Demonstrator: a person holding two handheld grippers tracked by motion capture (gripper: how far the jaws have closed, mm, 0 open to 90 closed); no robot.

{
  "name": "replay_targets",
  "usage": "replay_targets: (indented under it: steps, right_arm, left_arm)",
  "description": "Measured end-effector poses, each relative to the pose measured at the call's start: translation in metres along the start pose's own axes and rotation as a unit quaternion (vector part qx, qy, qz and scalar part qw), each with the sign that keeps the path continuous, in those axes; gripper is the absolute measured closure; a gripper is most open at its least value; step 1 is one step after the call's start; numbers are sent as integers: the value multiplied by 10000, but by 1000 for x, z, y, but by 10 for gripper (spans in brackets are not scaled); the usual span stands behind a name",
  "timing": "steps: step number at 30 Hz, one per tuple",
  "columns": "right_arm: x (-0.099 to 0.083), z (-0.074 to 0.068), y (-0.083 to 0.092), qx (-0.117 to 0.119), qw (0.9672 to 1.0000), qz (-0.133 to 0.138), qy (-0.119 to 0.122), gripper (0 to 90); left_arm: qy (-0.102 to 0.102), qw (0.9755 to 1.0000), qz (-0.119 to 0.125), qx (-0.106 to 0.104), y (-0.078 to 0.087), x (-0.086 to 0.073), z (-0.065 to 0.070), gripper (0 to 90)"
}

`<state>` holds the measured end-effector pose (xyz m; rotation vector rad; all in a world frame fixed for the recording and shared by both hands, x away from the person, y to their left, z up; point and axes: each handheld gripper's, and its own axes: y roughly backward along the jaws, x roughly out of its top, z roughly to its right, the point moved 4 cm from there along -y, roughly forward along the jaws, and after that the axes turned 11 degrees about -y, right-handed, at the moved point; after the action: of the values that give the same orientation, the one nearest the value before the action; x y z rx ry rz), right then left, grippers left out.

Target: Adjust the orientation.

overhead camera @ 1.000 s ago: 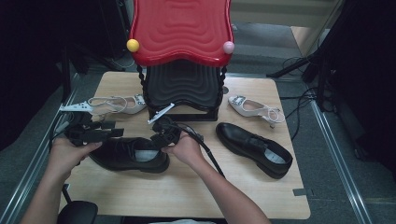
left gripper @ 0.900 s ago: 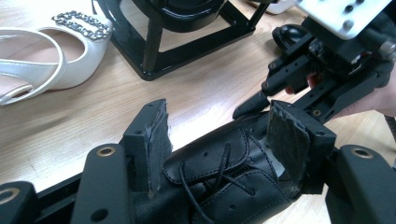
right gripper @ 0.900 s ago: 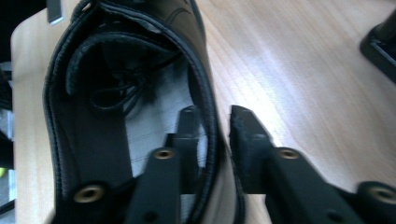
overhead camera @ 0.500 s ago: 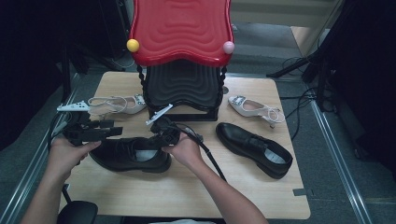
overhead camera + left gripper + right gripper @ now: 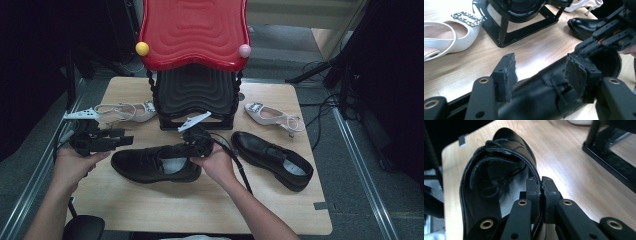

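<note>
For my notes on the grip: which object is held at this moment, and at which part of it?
The right gripper is shut on the black shoe, pinching the collar rim at its opening. The left gripper stands open over the same shoe, holding nothing.

Black leather shoe [image 5: 155, 166], white sandal [image 5: 122, 112], red ribbed rack top [image 5: 194, 31].

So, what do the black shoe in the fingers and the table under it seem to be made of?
The black shoe looks like smooth leather or an imitation: soft sheen, stitched seams along the collar, laces inside. I cannot tell which. The table looks like light wood or a wood-pattern laminate: pale grain lines, matte with slight gloss.
</note>
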<state>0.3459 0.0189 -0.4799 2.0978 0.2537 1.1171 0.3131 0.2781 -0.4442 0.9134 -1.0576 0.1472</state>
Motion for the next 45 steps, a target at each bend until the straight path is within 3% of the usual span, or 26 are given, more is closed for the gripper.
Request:
replay_targets:
  steps: [9, 17, 20, 27, 33, 38, 40, 45]
  right_arm:
    - [-21, 19, 42, -96, 9990, 311, -311, 871]
    - [-45, 37, 70, -531, 9971, 303, -452, 869]
    - [-57, 46, 80, -639, 9961, 277, -543, 869]
    - [-78, 57, 87, -689, 9945, 167, -771, 867]
    - [-91, 61, 87, -735, 9940, 114, -799, 862]
    - [-100, 65, 86, -782, 9938, -56, -790, 856]
    - [-103, 66, 87, -743, 9941, -27, -784, 841]
    - [-101, 65, 96, -734, 9938, 48, -830, 732]
  left_arm:
    - [-60, 9997, 11, -222, -6, 4, 11, 571]
    - [-112, 9990, -73, -430, -19, 5, 23, 644]
    - [-88, 9987, -46, -494, -23, 6, 26, 715]
    - [-123, 9972, -113, -724, -39, 6, 37, 781]
    - [-87, 9949, -400, -921, -57, -3, 45, 843]
    - [-90, 9936, -629, -936, -70, -13, 47, 879]
    - [-50, 9936, -619, -939, -74, -15, 47, 888]
    - [-195, 9952, -527, -805, -72, -15, 52, 887]
